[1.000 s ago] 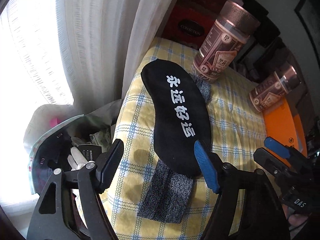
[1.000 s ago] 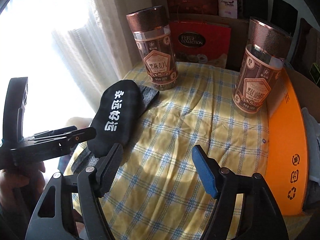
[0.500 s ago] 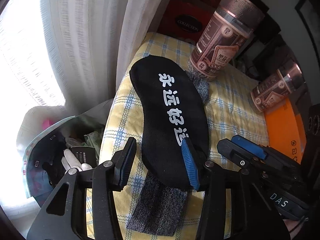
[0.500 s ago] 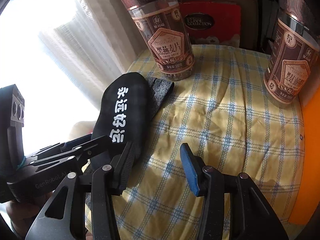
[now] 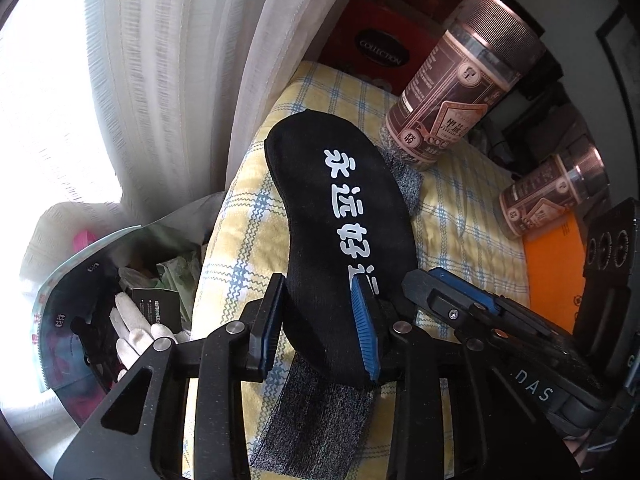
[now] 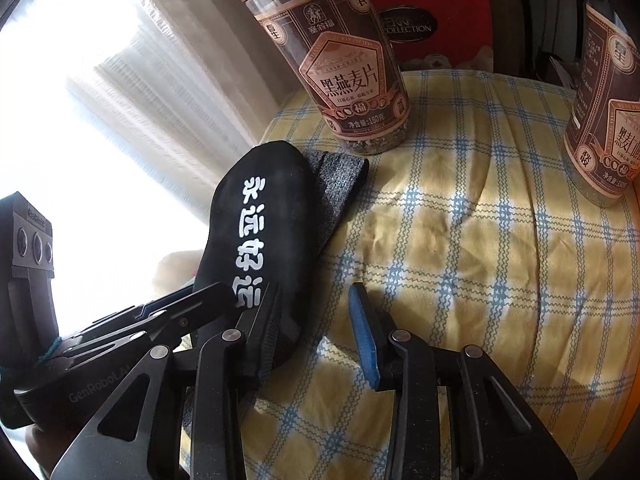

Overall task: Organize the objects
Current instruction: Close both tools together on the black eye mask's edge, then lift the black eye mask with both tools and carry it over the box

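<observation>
A black sock (image 5: 336,216) with white characters lies on a grey sock (image 5: 316,412) on the yellow plaid cloth (image 5: 452,248). My left gripper (image 5: 318,322) is partly closed, its jaws straddling the black sock's heel end. My right gripper (image 6: 320,334) is partly closed too; its left finger (image 6: 268,328) is at the black sock's (image 6: 260,216) right edge and its blue finger (image 6: 362,332) is over bare cloth (image 6: 460,260). The grey sock (image 6: 340,184) pokes out beyond the black one. Each gripper shows in the other's view, close alongside.
Two brown oat jars (image 6: 332,52) (image 6: 608,120) stand at the back of the cloth. A red box (image 5: 376,48) is behind them, an orange surface (image 5: 556,268) at the right. White curtain (image 5: 160,60) at the left; an open bag with gloves (image 5: 120,320) sits below the cloth's left edge.
Both grippers moved forward to the black sock's near end and narrowed their jaws. The left now straddles the sock; the right has come close beside it.
</observation>
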Available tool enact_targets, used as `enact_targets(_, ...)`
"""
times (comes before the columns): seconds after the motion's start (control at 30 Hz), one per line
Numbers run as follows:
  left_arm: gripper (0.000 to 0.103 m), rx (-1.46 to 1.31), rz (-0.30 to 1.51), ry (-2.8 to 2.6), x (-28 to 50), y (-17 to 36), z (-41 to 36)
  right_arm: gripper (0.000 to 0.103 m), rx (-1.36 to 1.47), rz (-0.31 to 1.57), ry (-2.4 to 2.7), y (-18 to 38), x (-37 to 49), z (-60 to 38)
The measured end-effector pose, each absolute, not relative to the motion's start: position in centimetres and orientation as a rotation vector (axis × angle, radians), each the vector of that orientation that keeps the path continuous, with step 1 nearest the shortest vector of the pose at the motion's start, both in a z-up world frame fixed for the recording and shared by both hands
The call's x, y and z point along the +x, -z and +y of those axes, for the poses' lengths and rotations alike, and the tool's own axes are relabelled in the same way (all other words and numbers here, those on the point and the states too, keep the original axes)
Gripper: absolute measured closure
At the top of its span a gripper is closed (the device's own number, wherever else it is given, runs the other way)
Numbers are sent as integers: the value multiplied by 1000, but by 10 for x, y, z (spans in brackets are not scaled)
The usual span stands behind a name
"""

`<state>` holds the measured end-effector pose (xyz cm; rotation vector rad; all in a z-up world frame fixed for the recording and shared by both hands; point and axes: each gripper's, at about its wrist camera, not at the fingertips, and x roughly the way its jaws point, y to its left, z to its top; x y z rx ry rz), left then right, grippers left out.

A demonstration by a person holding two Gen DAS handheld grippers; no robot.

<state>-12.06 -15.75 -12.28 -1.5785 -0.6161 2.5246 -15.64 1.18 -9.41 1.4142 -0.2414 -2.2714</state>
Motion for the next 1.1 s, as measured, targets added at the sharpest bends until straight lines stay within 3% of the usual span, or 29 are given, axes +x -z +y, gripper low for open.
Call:
enact_targets(0.13,76,-1559,-598,-2527,-120,121,-156,70,1406,-244,2250,93,-157,7)
enact_targets(0.2,79,-1539,-590,-2536,-118,118,-155,91,1416,-272,2205,95,-157,5)
enact_targets(0.3,83,-1509,-571,-2559,-116,111,-153,95,1393,-256,2223,92,-153,3)
enact_targets(1.1,85,-1212,-436,-2573,-77,19,-100,97,1160,-210,2364,-3,-92,68)
